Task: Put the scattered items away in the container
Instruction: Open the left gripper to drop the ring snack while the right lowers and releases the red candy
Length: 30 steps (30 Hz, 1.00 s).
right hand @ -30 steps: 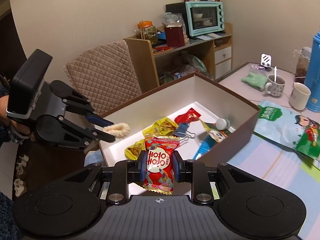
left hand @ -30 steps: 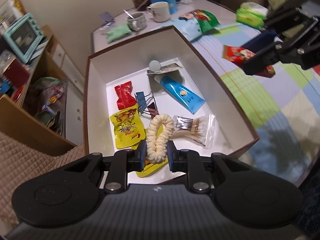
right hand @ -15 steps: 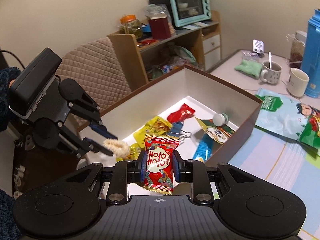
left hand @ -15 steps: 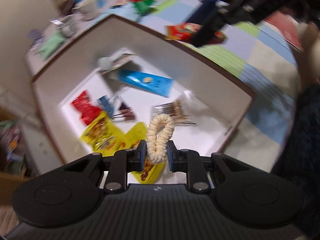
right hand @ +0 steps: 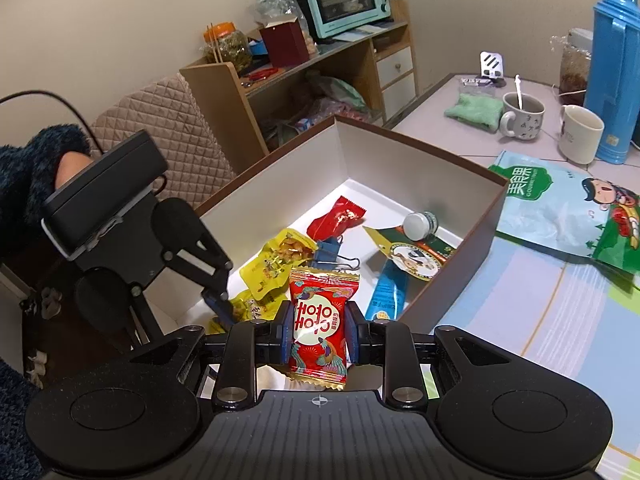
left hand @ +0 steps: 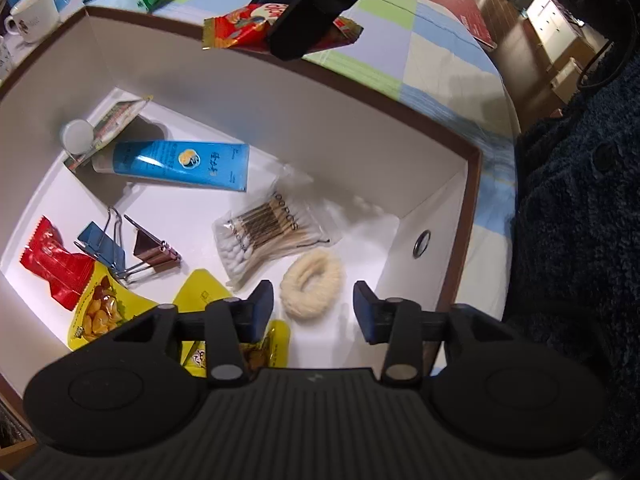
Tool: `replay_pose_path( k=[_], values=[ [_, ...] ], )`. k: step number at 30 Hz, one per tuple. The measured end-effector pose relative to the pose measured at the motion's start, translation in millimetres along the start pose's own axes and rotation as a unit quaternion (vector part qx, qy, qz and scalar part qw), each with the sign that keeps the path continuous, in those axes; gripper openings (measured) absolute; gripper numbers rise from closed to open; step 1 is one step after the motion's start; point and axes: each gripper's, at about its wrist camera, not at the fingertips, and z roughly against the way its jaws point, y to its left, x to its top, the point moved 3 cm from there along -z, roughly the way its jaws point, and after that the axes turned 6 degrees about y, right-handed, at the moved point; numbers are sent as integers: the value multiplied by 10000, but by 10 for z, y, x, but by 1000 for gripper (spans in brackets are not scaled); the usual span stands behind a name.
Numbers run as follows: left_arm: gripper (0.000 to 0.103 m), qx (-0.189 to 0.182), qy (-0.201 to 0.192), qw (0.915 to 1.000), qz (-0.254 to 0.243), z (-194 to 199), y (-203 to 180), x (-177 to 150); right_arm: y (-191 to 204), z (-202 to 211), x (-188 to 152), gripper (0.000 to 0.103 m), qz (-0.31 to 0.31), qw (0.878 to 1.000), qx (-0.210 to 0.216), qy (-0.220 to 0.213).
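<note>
Scrunchie (left hand: pixel 311 283) lies in the box (left hand: pixel 474 184) under the open left tool (left hand: pixel 313 307); right tool (right hand: pixel 318 338) grips a candy (right hand: pixel 319 326).

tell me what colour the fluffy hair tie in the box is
Cream, clearest in the left wrist view.

The scrunchie (left hand: pixel 311 283) looks fuzzy and matt, the candy wrapper (right hand: pixel 319 323) glossy foil, the box (left hand: pixel 256 92) smooth matt card.

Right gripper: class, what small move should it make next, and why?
Probably ease forward over the box and open. The right gripper is shut on the red candy packet near the rim, while the left gripper is open, its scrunchie already inside.
</note>
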Motion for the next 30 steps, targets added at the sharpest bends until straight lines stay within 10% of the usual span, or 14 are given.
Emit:
replay_pose_path(
  k=[12,25,26,28,30],
  values=[
    [48,486,167,9987,50,186,-8,-204,235,-368,-3,25,612,9954,367,638],
    [54,901,202,9955,236,292,-3,-276,512,-946,-208,26,1655,9586,759,2188],
    [55,919,228,9952,246,289,-2,-282,508,-971,-220,28,1632,9565,804,2281],
    [59,983,280,9944,256,284,-9,-298,513,-991,-238,70,1594,9553,839,2345],
    [60,1037,329,9936,288,277,-5,-309,563,-979,-248,76,1697,9538,862,2324]
  ],
)
